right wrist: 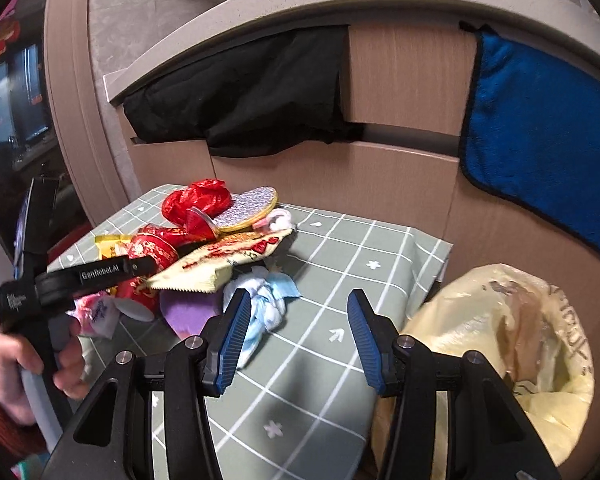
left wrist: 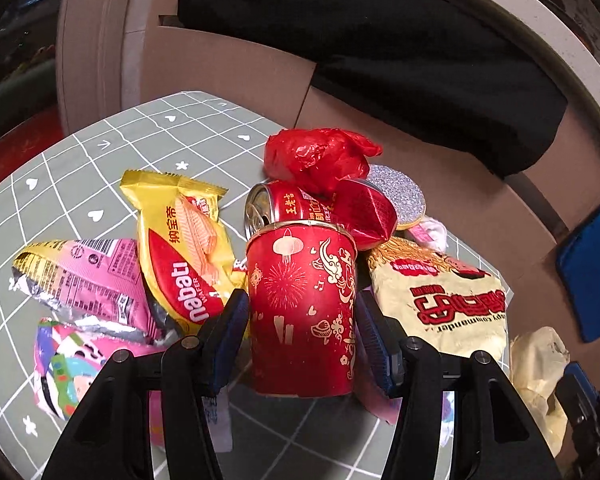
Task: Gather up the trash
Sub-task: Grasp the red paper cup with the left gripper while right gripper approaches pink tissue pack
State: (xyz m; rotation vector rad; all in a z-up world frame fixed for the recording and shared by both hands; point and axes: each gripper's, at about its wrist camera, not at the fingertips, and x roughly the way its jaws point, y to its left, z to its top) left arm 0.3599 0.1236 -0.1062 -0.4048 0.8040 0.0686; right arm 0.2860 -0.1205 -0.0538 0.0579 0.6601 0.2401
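Reaching into the trash pile on the worktop (right wrist: 340,380), the left tool (left wrist: 302,308) has a red paper cup (left wrist: 302,312) between its wide pads, maybe just touching. Next: squeeze, lift, carry to the yellow bag (right wrist: 500,360). The right tool (right wrist: 294,332) is wide and empty.

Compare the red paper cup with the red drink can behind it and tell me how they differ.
The red paper cup stands upright, while the red drink can lies on its side, its opened top facing the camera. The cup sits between the left gripper pads, which flank it; the can is apart from the gripper, under a crumpled red plastic bag. The cup has gold lantern and firework prints; the can carries yellow characters. Both are red and lie on the green grid tablecloth.
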